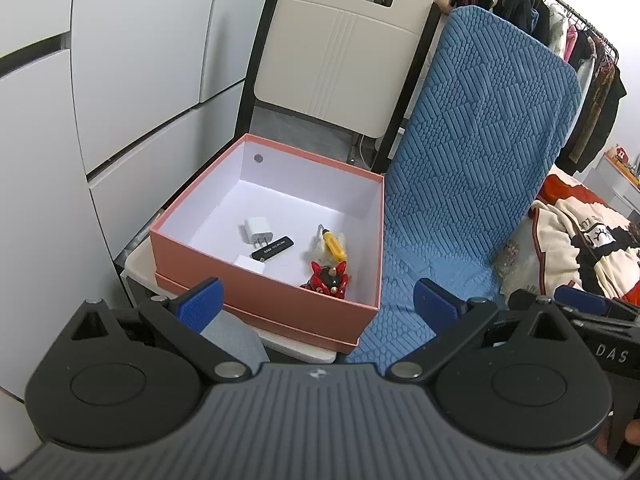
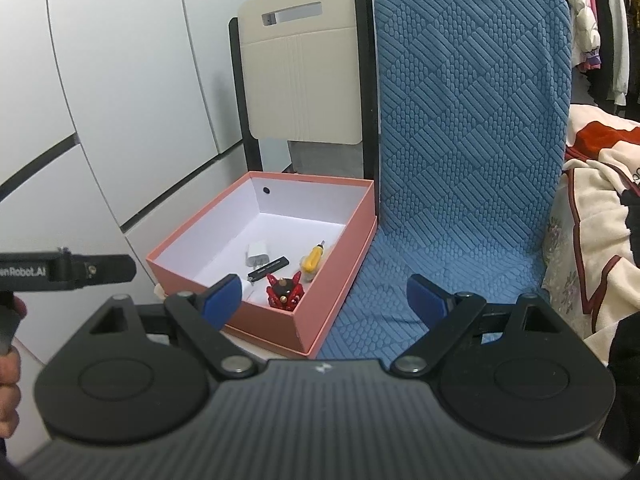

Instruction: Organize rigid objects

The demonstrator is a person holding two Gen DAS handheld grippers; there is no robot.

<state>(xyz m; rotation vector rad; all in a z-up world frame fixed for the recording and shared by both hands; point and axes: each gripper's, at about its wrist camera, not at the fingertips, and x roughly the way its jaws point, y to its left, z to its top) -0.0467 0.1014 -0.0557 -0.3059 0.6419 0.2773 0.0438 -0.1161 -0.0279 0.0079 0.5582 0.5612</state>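
L gripper [image 1: 318, 300]: fingers spread wide, nothing btwn them; hovers above near edge of pink box [image 1: 200, 258].
R gripper [image 2: 324, 300]: fingers wide too, holds nothing; box corner shows btwn pads, w/ blue cushion [image 2: 460, 140] to the right.
Box: open top, white inside, sits on cream chair [image 1: 344, 52] seat, just beside cushion, touching or nearly so.
Contents vs fingers: all inside box, ahead of & below both grippers, none touched.
White chargers: 2, one pronged charger [image 1: 256, 232] & a white block [image 1: 250, 265] near front wall.
Black stick [image 1: 273, 249]: 1, lies btwn the two white pieces, touching prongs.
Yellow screwdriver [image 1: 334, 245]: 1, resting on a pale fuzzy thing, can't tell what.
Red figure [image 1: 330, 278]: 1, in near right corner, close to the front wall.
Bkgd: clothes rack [image 1: 540, 4] top right, blanket [image 1: 580, 240] right.
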